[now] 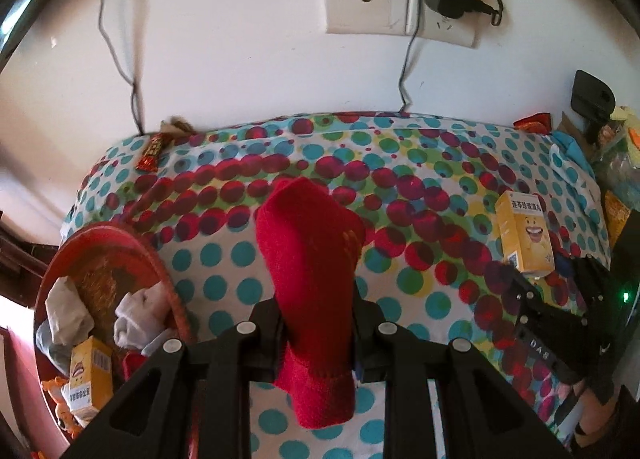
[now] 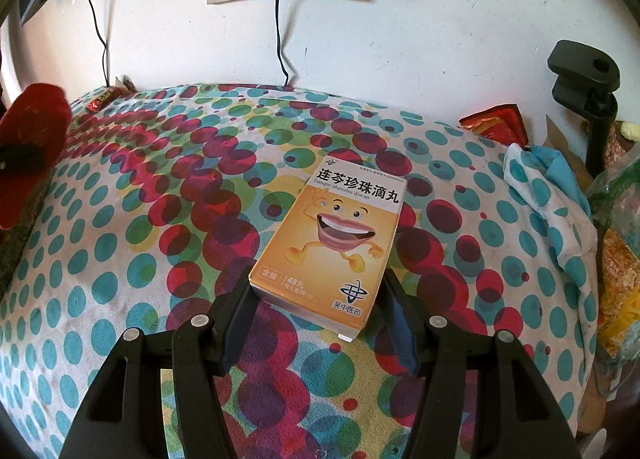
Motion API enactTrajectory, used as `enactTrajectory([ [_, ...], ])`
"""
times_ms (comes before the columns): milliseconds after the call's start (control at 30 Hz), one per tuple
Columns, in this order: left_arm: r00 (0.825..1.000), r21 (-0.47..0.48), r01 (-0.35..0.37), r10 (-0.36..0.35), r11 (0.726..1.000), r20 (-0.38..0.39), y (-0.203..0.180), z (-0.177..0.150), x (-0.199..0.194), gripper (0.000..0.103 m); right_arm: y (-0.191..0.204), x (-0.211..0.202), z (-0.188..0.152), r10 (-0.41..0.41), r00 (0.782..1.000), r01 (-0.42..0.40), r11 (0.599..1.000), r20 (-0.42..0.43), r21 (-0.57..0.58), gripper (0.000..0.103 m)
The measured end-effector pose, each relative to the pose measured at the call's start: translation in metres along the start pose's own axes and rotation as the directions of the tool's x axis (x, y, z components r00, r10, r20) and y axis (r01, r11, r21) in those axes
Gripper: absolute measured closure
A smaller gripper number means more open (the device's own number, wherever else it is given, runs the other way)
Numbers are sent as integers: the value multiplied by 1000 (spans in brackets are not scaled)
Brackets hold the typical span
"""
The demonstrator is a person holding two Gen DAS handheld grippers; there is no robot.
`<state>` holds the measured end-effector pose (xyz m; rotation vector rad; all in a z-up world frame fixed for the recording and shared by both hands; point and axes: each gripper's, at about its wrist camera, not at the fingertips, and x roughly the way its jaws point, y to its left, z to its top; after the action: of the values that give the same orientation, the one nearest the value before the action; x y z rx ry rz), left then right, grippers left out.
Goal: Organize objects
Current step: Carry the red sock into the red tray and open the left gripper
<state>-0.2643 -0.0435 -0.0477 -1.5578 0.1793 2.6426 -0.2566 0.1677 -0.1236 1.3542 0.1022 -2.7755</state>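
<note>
A red basket point(image 1: 160, 271) at far left held rags and a box. The left gripper point(image 1: 316, 323) pinched a red sock point(image 1: 308, 243) above the cloth point(image 1: 224, 259). Rightward, the right gripper point(image 2: 318, 299) was pressed against a yellow box point(image 2: 332, 243) lying on the cloth.

Red sock point(image 1: 310, 259): pinched mid-length, hanging clear above the dotted cloth point(image 1: 224, 259).
Yellow medicine box point(image 2: 332, 243): flat on the cloth, cartoon mouth face up.
Second yellow box point(image 1: 90, 379): in the red basket point(image 1: 160, 271) among grey socks point(image 1: 136, 319).
</note>
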Motion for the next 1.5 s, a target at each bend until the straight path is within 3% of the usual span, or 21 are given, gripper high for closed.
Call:
enactTrajectory([
  [500, 998, -99, -55, 57, 994, 9, 80, -18, -28, 79, 3, -1, 1, 1, 1000, -1, 1000, 0, -3, 47],
  [867, 993, -204, -114, 114, 972, -12, 155, -26, -33, 79, 2, -1, 2, 3, 1000, -3, 1000, 2, -18, 47],
  [1200, 983, -250, -181, 171, 951, -62, 201, -27, -16, 79, 2, 0, 0, 3, 1000, -3, 1000, 3, -19, 47],
  [1500, 979, -270, -185, 153, 945, -136, 220, -23, 20, 78, 2, 0, 0, 4, 1000, -3, 1000, 3, -21, 47],
])
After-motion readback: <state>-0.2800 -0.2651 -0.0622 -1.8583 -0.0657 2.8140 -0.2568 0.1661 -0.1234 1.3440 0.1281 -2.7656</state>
